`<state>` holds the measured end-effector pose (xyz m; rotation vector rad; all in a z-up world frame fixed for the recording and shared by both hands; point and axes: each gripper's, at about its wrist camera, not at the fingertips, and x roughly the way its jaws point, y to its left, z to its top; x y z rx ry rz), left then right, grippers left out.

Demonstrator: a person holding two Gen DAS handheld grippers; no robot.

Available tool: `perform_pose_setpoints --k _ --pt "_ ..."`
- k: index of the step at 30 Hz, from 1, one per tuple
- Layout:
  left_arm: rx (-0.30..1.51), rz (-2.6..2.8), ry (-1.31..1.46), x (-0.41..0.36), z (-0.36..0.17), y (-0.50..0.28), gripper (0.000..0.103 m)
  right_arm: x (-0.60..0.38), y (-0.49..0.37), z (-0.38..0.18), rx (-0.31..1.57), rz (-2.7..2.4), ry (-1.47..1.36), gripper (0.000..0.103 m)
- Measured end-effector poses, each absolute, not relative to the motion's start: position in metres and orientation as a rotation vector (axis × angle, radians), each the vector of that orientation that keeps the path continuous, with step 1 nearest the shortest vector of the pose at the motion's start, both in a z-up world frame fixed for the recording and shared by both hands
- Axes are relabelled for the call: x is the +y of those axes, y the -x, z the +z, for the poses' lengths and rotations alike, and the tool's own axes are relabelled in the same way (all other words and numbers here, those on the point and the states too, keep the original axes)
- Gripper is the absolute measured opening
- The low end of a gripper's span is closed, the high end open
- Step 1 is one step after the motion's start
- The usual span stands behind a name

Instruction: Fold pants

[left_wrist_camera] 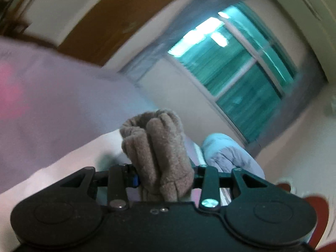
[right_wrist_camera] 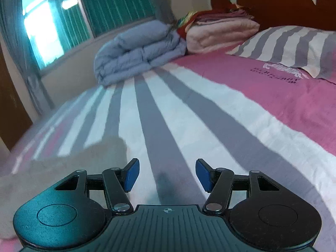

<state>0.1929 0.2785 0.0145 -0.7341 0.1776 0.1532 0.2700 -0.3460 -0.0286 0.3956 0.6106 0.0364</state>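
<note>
In the left wrist view a bunched fold of the brown fleece pants stands up between the jaws of my left gripper, which is shut on it; the cloth hides the fingertips. The right wrist view shows more of the pants as a pale beige heap on the bed, left of my right gripper. That gripper hovers open over a grey stripe of the bed cover, blue pads wide apart with nothing between them.
A folded blue duvet and a stack of pink blankets lie at the bed's far side under the window. A striped pillow sits far right. A blurred pale cloth mass fills the left wrist view's left.
</note>
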Motion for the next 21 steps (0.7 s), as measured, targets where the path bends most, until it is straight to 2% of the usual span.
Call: perform_pose_setpoints --k 5,9,14,21 --pt "0.176 0.081 0.524 0.195 0.053 -0.221 0.029 -0.372 -0.266 -0.015 0.586 0.044 -0.466 0.059" --pt "0.211 0.065 0.362 0.113 0.058 -0.24 0.029 -0.388 -0.28 -0.013 0.595 0.028 -0.483 0.059" --pt "0.242 -0.032 0.163 0.013 0.045 -0.258 0.029 -0.414 -0.301 -0.01 0.601 -0.018 -0.499 0.059" --pt "0.322 -0.119 -0.039 -0.092 0.0 -0.278 0.029 -0.447 -0.287 -0.025 0.602 0.014 -0.522 0.059"
